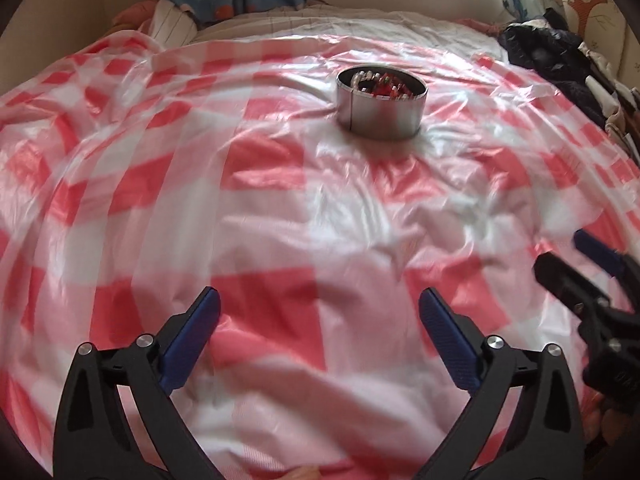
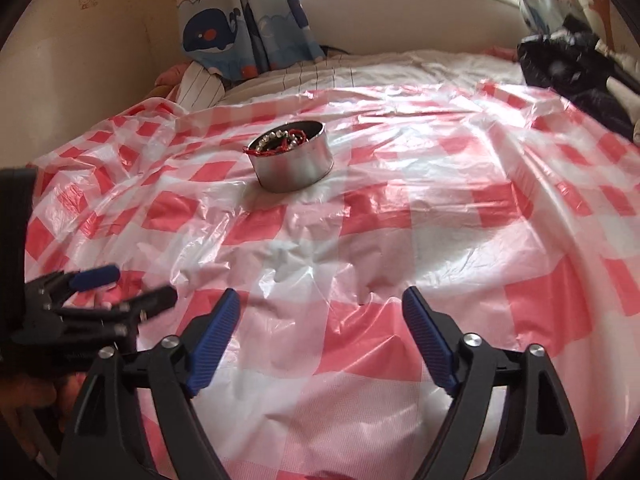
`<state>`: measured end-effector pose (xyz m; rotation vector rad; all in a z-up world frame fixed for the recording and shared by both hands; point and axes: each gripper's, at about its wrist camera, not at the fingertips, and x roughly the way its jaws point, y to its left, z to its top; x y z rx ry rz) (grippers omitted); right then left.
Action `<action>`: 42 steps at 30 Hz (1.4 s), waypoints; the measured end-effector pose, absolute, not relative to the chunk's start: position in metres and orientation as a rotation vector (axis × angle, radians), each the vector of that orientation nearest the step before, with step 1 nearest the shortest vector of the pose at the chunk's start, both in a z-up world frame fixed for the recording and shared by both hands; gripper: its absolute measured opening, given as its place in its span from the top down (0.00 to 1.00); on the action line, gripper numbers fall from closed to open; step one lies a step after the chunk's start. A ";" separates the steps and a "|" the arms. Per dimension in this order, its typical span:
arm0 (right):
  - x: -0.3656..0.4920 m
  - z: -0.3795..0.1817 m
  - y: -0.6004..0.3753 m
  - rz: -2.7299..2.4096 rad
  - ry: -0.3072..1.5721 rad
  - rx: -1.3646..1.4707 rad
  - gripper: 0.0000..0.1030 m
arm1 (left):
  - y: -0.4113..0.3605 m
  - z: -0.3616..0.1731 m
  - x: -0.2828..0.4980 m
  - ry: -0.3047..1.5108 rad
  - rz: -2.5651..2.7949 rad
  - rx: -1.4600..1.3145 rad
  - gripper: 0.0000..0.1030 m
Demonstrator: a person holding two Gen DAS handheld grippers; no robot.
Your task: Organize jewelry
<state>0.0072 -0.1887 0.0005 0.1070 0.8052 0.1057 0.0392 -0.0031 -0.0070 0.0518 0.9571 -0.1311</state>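
Here, on a bed draped in a red-and-white checked plastic sheet (image 1: 280,216), I hold both grippers low and back from the work. The left gripper (image 1: 319,306) has its blue-padded fingers (image 1: 192,344) spread wide and holds nothing; the right gripper (image 2: 321,306) is likewise spread wide and empty. The round metal tin (image 2: 294,162) sits well ahead of both, alone in the middle of the sheet, pressing a shallow dent into the soft bedding. Inside it lies the jewelry (image 2: 282,142): pale beads and a red strand tangled together, one red loop hanging over the near rim. No loose piece shows on the sheet from either wrist view.

By my reading, the gathering step looks close to done or not yet undone; which of the two I cannot tell from here. Any next move calls for a long forward reach to the tin, coming down over the rim rather than against its wall, since the tin rests on yielding bedding and could tip or slide on the slick plastic.

Around the scene: a whale-print curtain (image 2: 224,28) hangs at the far left by a window, a striped pillow (image 2: 200,88) lies beneath it, and dark clothing (image 2: 568,68) is heaped at the far right. Nothing stands between my fingers and the tin. The left wrist view is smeared near its lower edge.
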 end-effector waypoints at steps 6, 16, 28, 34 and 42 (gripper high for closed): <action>-0.002 -0.007 -0.183 0.085 0.839 0.076 0.13 | -0.005 -0.010 0.024 0.921 -0.103 0.076 0.07; 0.001 -0.018 -0.185 0.079 0.881 0.094 0.09 | -0.005 -0.012 0.021 0.927 -0.087 0.048 0.07; -0.001 -0.018 -0.188 0.084 0.873 0.112 0.08 | -0.003 -0.016 0.024 0.938 -0.094 0.036 0.07; -0.001 -0.016 -0.188 0.091 0.861 0.118 0.07 | -0.003 -0.017 0.024 0.941 -0.100 0.027 0.07; 0.001 -0.015 -0.187 0.079 0.870 0.111 0.07 | -0.002 -0.019 0.027 0.960 -0.106 0.025 0.07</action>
